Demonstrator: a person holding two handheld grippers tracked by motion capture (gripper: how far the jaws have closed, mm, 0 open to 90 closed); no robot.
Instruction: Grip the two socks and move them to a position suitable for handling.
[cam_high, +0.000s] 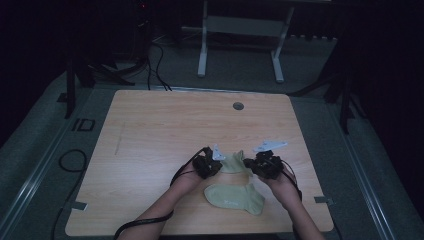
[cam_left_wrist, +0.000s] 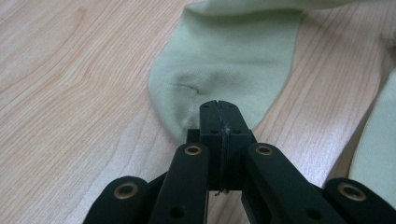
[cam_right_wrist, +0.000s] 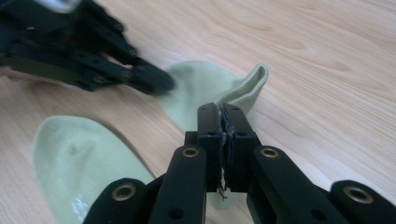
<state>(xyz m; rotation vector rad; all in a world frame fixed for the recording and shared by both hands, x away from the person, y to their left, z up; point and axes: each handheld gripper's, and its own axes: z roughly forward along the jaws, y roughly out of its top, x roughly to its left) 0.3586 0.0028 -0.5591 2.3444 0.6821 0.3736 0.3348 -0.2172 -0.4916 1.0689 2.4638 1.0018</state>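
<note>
Pale wood-grain desk (cam_high: 150, 150), dim room around it. One light green sock (cam_left_wrist: 224, 56) is pinched at the toe by the left gripper (cam_left_wrist: 218, 106), its ribbed cuff clamped in the right gripper (cam_right_wrist: 221, 111), so it's strung between them. A second sock (cam_high: 234, 197) lies flat just behind. Soft, floppy knit, probably best gripped at the edges.

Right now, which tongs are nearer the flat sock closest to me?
Right. The right tongs sit just above the flat sock's cuff end; the left tongs are slightly farther, up-left of its toe.
</note>
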